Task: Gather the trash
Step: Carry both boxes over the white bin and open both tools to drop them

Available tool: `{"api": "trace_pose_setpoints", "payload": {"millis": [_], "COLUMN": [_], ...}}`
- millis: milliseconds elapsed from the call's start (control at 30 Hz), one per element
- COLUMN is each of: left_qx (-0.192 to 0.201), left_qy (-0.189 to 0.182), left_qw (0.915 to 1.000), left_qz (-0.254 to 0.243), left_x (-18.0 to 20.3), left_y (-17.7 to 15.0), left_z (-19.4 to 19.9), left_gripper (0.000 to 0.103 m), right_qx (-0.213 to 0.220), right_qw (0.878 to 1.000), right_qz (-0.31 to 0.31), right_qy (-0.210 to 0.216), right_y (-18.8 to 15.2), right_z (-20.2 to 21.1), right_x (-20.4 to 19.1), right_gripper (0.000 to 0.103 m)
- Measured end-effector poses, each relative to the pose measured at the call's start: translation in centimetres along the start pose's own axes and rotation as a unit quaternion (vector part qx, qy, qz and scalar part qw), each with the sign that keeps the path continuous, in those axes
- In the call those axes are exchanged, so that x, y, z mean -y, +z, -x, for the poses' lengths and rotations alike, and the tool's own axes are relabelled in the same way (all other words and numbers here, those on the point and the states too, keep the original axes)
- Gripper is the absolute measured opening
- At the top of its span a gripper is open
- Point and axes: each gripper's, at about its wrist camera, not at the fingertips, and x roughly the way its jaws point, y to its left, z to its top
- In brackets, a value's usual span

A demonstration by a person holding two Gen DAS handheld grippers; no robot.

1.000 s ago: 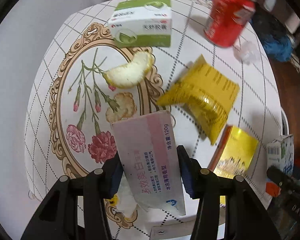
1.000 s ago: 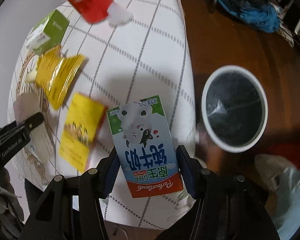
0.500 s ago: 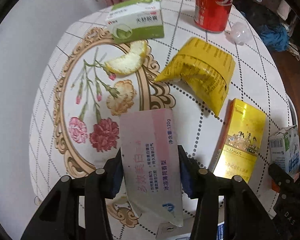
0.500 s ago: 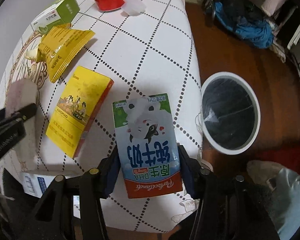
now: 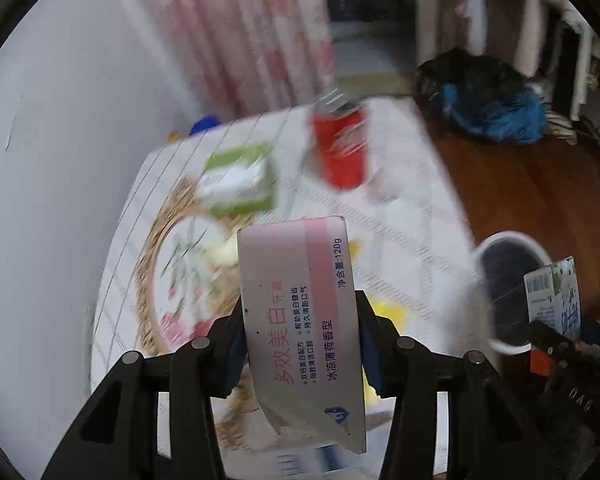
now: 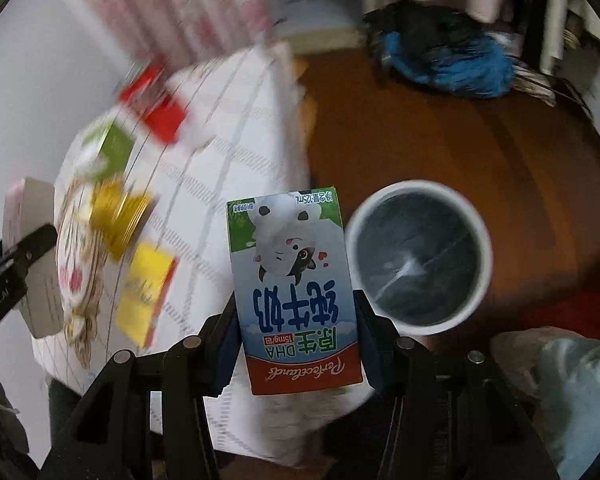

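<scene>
Carrying: left gripper (image 5: 300, 340) clamps toothpaste box (image 5: 300, 304) | right gripper (image 6: 296, 336) clamps milk carton (image 6: 292, 288) | bin (image 6: 418, 258) nothing discernible inside | can (image 6: 156, 108), green box (image 6: 108, 148), yellow packs remain

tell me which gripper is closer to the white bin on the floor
Right. The right gripper, holding the milk carton, sits just beside the bin; the left gripper is over the table, farther off.

Clothed table (image 6: 236, 128) bears red can (image 5: 342, 152) (blurred), green box (image 5: 240, 180).
</scene>
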Motion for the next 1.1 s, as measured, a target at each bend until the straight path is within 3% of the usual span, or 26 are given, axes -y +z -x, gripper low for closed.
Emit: {"api": "trace_pose_setpoints", "payload": {"millis": [100, 267, 367, 533, 833, 1100], "left_qx": [0.018, 0.025, 0.016, -0.006, -0.085, -0.128], "left_qy": [-0.030, -0.074, -0.079, -0.054, -0.043, -0.056], "left_qw": [0.9991, 0.9935, 0.9896, 0.9853, 0.9802, 0.9756], "left_qz": [-0.025, -0.083, -0.120, -0.162, -0.173, -0.170], "left_x": [3.9, 12.8, 18.1, 25.3, 29.4, 30.1], "left_y": [1.9, 4.0, 4.3, 3.7, 2.7, 2.0], "left_z": [0.9, 0.4, -1.7, -5.8, -12.8, -14.8], "left_gripper": [0.044, 0.044, 0.044, 0.044, 0.044, 0.047], "right_qx": [0.015, 0.021, -0.001, -0.049, -0.109, -0.136], "right_qw": [0.999, 0.995, 0.992, 0.985, 0.979, 0.974], "right_qz": [-0.029, -0.062, -0.085, -0.118, -0.153, -0.178], "right_qy": [-0.014, -0.072, -0.099, -0.120, -0.078, -0.029], "right_y": [1.4, 2.5, 2.5, 1.6, 2.7, 2.9], "right_z": [1.8, 2.4, 0.8, -2.9, -11.8, -16.4], "right_x": [5.2, 12.9, 17.4, 24.2, 27.3, 28.0], "right_gripper": [0.053, 0.053, 0.053, 0.053, 0.053, 0.054]}}
